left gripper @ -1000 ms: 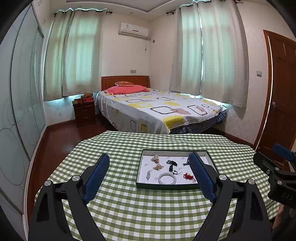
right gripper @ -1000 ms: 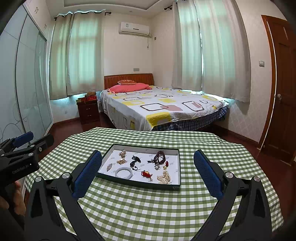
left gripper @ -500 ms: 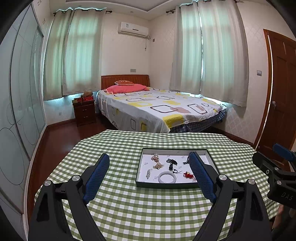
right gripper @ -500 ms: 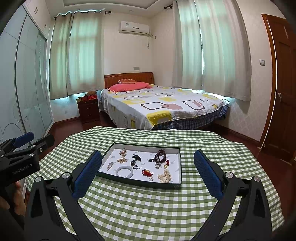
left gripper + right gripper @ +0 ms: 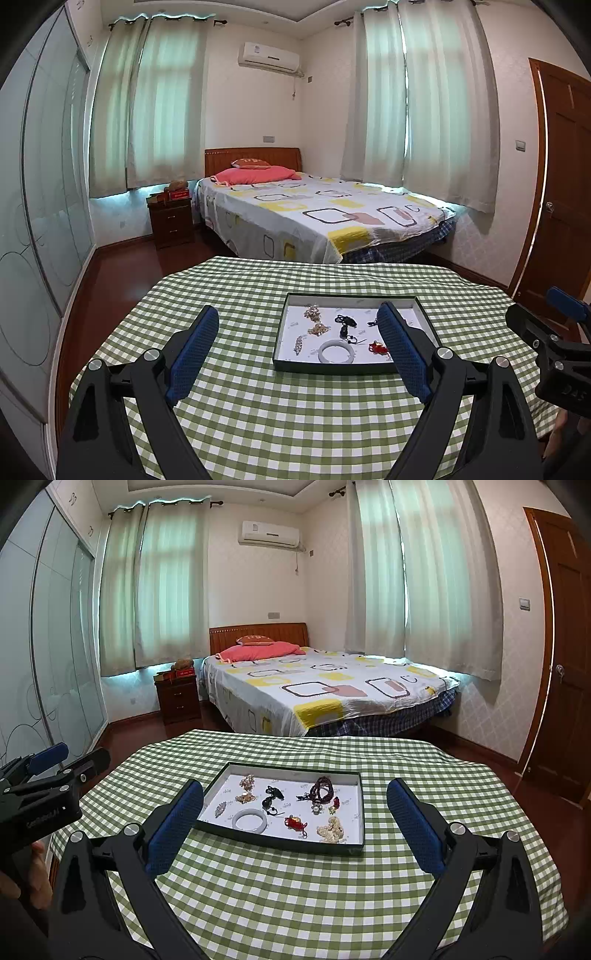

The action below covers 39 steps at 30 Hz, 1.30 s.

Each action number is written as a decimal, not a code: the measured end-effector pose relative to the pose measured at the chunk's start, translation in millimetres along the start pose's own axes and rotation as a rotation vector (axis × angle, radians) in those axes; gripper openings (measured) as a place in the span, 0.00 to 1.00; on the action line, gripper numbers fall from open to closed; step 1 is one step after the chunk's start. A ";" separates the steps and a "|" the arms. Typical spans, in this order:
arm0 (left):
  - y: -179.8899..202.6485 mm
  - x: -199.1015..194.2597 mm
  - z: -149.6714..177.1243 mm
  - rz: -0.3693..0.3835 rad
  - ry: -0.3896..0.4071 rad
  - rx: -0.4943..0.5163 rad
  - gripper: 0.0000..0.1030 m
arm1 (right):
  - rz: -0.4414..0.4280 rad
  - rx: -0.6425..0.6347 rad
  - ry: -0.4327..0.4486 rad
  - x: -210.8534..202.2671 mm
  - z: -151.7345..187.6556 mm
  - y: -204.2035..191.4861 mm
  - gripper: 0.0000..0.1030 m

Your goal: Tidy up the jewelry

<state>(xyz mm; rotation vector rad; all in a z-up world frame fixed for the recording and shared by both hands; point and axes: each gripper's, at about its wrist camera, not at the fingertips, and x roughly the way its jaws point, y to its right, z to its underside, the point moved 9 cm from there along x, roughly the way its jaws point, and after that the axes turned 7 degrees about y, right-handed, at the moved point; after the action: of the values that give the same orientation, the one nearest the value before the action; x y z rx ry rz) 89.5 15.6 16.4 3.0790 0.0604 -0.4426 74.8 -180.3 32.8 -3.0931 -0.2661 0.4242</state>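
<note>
A dark-rimmed tray (image 5: 284, 843) with a white floor lies on the green checked tablecloth (image 5: 295, 893). In it lie a white bangle (image 5: 249, 820), a red charm (image 5: 294, 822), dark bead strands (image 5: 322, 788), a black pendant (image 5: 272, 796) and pale bead clusters (image 5: 331, 830). The tray (image 5: 332, 367) and bangle (image 5: 337, 351) also show in the left wrist view. My left gripper (image 5: 295, 350) is open and empty, held above the table left of the tray. My right gripper (image 5: 295, 827) is open and empty, held before the tray's near edge.
The table ends at its cloth edge (image 5: 295, 260), with dark wood floor beyond. A bed (image 5: 325, 690) and nightstand (image 5: 179, 698) stand behind. A wooden door (image 5: 569, 657) is at the right, glass wardrobe doors (image 5: 40, 206) at the left.
Both grippers have drifted very slightly; the tray sits marginally lower in both views. Both stay open and the jewelry has not moved.
</note>
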 end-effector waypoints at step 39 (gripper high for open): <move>-17.8 8.9 -2.1 -0.042 0.005 -0.048 0.82 | -0.010 -0.008 -0.037 12.9 11.1 -5.0 0.94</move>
<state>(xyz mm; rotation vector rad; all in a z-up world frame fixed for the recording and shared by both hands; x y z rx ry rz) 97.9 33.7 15.5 3.0370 0.1344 -0.4290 83.2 -173.4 18.8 -3.0928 -0.2844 0.4823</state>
